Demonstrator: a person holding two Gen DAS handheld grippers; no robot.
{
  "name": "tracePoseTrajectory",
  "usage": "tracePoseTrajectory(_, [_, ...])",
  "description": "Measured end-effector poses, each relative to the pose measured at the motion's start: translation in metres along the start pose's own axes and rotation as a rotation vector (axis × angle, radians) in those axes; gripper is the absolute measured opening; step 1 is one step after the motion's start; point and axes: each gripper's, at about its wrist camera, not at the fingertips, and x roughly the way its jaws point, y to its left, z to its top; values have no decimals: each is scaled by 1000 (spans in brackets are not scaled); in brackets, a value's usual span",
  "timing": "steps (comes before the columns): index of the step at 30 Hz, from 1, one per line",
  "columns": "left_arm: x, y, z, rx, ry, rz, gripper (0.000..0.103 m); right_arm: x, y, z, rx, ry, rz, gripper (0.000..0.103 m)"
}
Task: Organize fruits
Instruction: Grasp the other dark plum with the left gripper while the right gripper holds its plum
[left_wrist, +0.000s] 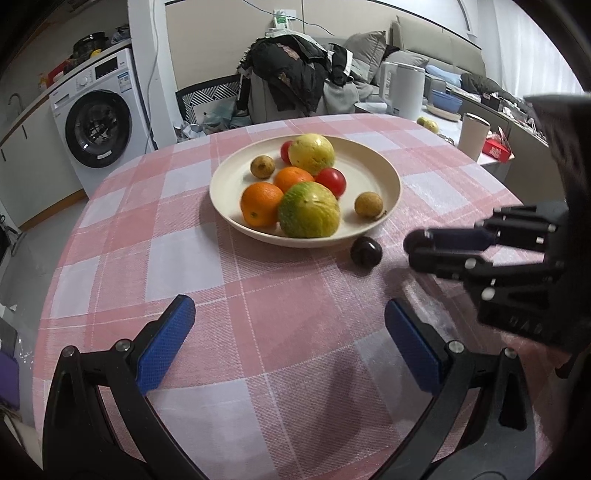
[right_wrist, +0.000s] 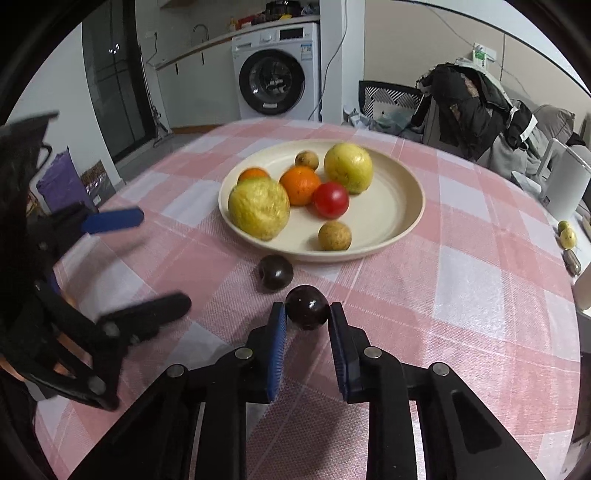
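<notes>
1. Right claw (right_wrist: 307, 314) is clamped on a dark plum (right_wrist: 307, 306), right at the near edge of the desk (right_wrist: 480, 295), just short of the plate (right_wrist: 406, 221). So it's the pick-up step.
2. Next, I'd guess: lift it and carry it over the rim without squashing it.
3. Left claw (left_wrist: 290, 339) is wide, holding nothing.
4. Count: two plums, one loose (right_wrist: 276, 272) beside the plate; on the plate two oranges, two yellow-green fruits, two tomatoes, two small brown ones.

Each black claw (right_wrist: 307, 314) has blue textured pads (left_wrist: 166, 343) and silver screws.
</notes>
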Motion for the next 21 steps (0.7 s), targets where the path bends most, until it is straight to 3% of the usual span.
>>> tracePoseTrajectory(7, [18,-10,4,-6,61,-23,102,-13,-11,5,41,-56,-7,24])
tracePoseTrajectory(12, [37,-23,7,24,107,-33,86,-21,-21,7,78,-81,1,24])
tracePoseTrajectory(21, [63,-45,32,11,115,-84,69,-36,-44,6,145,-120,12,24])
